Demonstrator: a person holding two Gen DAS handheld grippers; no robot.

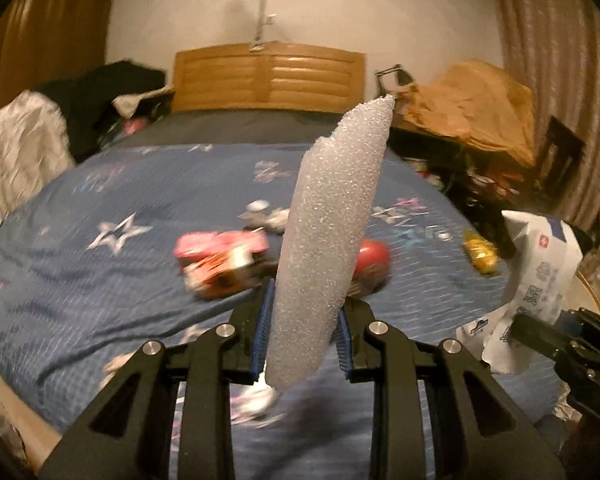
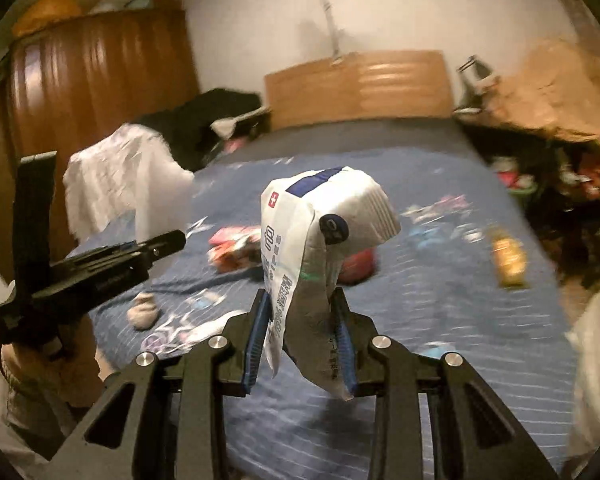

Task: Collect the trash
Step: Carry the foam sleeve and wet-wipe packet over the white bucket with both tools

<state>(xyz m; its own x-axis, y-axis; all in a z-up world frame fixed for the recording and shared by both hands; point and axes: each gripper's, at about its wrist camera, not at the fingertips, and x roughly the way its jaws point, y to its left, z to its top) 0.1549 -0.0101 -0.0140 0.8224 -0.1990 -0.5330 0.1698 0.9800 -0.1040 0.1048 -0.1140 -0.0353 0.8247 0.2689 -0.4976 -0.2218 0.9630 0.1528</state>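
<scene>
While above the bed: left tongs clamped on foam strip, right tongs pinching wipes packet.

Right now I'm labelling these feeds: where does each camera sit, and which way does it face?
Left wrist: on the left tool, shut on a foam strip, facing the bed; the right tool shows at its right edge.
Right wrist: on the right tool, shut on a wipes pack; the left tool shows at left.
Shared: bed, headboard.
</scene>
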